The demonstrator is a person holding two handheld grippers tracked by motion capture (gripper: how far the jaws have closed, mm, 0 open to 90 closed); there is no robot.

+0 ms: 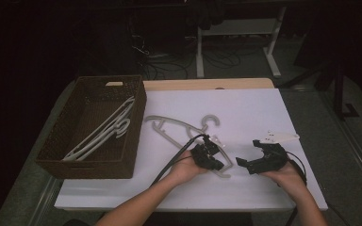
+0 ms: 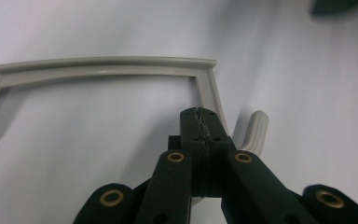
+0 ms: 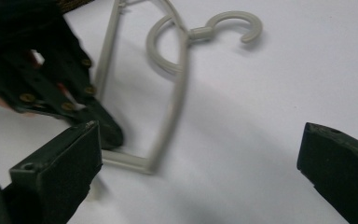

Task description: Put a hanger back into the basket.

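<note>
We see the left gripper (image 1: 215,162) closed, its tips over the grey hanger's (image 1: 176,128) lower corner mid-table; the right gripper (image 1: 246,162) gapes beside it.

In the left gripper view the grey hanger (image 2: 98,65) runs off the left edge, and the left claw (image 2: 200,128) covers its corner. In the right gripper view that claw (image 3: 51,88) is blurred over the hanger's bottom bar.
</note>
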